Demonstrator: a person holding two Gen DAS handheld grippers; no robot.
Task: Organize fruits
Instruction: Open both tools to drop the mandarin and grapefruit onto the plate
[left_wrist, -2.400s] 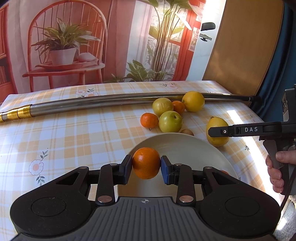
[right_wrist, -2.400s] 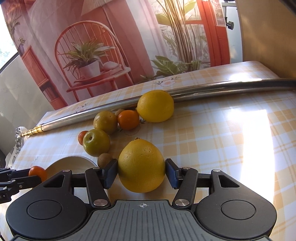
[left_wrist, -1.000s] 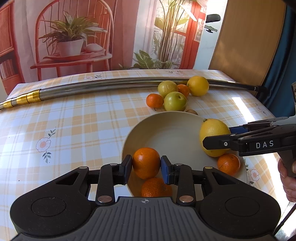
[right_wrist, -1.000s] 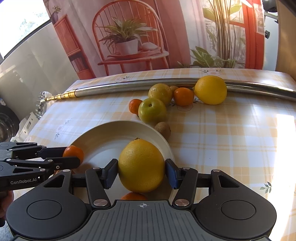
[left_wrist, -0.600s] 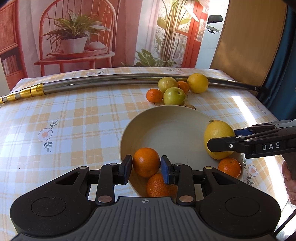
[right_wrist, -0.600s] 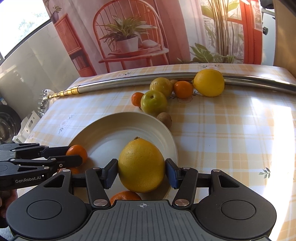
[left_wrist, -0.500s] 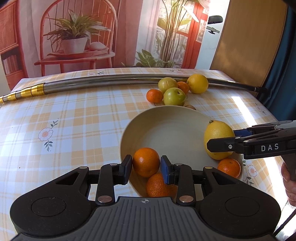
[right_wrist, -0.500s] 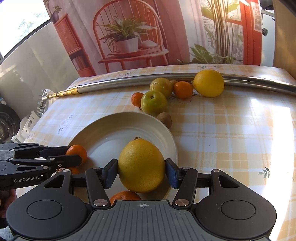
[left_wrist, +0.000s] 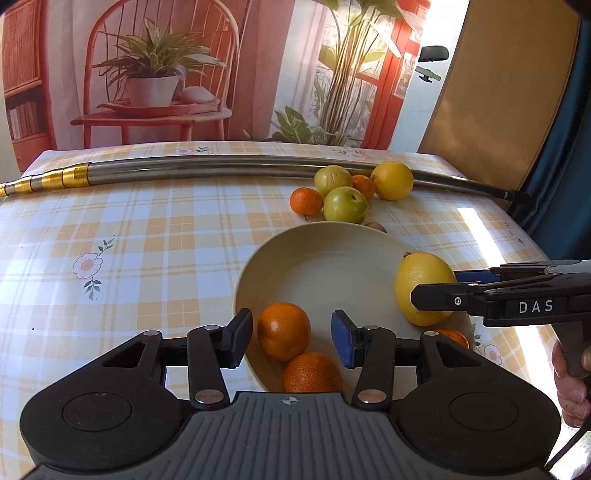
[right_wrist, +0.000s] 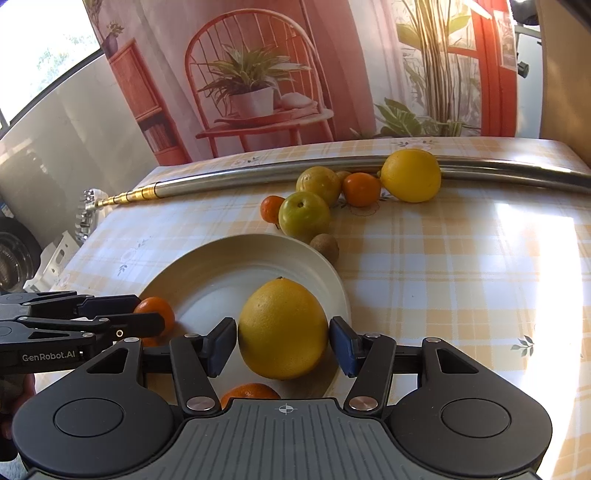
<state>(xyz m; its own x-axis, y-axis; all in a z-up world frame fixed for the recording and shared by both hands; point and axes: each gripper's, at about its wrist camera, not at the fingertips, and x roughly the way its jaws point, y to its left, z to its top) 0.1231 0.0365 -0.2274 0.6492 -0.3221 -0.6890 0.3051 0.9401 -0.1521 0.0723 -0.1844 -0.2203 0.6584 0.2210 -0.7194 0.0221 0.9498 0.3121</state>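
1. Since half a second ago, your left tool has spread its pads wide and let go of the orange, which now sits loose between them inside the near rim of the cream bowl.
2. Your right tool has also eased open: narrow gaps show on both sides of the large lemon, which rests in the bowl by its right rim.
3. Count in the bowl: three oranges and one lemon.
4. Count on the desk beyond the bowl: two small oranges, two green-yellow round fruits, one lemon, one brown kiwi.
5. That cluster crowds the bowl's far rim, and the metal pole runs behind it.
6. Open checked cloth lies left of the bowl and to its right.
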